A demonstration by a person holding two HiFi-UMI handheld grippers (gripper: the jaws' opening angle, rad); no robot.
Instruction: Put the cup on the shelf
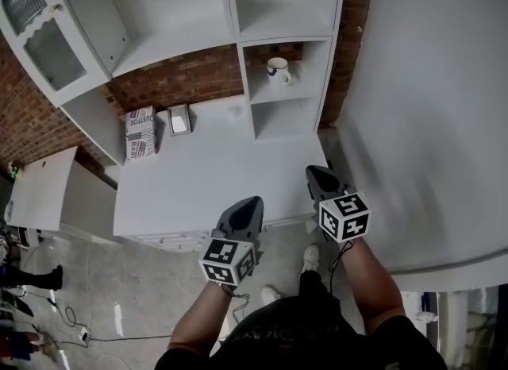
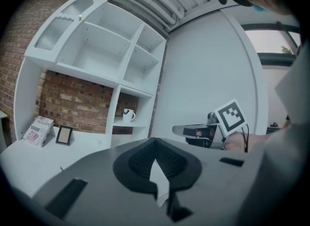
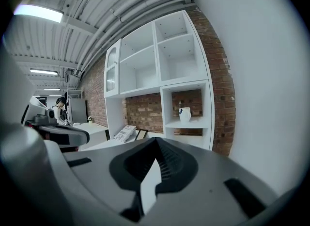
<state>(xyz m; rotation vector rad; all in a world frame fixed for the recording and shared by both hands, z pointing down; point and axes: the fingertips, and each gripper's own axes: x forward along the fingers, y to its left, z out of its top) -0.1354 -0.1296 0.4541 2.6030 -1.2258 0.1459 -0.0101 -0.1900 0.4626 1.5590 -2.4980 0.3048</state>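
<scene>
While both grippers hung by the counter's near edge, notes ran so:

Cup [image 1: 278,69]: white mug w/ dark mark at rim, upright on mid board of the narrow RH cubby stack; abt 12 o'clock from the grippers in head view, handle on its 4 o'clock side. Well apart from both grippers.
Cup, left gripper view [image 2: 128,115]: same cubby, at 11 o'clock above the jaws.
Cup, right gripper view [image 3: 184,114]: same cubby, at 1 o'clock above the jaws.
Shelf unit [image 1: 295,97]: white, open compartments, brick wall [image 1: 182,79] showing behind the lower ones; glazed door [image 1: 36,31] on top LH compartment.
Left gripper [image 1: 251,203]: jaws together, nothing btwn them; tip aimed abt 1 o'clock, over counter's front edge.
Right gripper [image 1: 313,173]: jaws closed too, empty; tip aimed abt 11 o'clock, at counter's RH front corner.
Counter [image 1: 206,182]: white top, running from the unit toward 6 o'clock.
Printed box [image 1: 140,132]: at 10 o'clock, back of counter, against the brick.
Small frame [image 1: 179,120]: just beside the box on its 3 o'clock side, not touching, leaning back.
White column [image 1: 429,122]: filled the 3 o'clock side.
Person: bare forearms, black top, light shoes [image 1: 309,259] on grey floor at 6 o'clock.
</scene>
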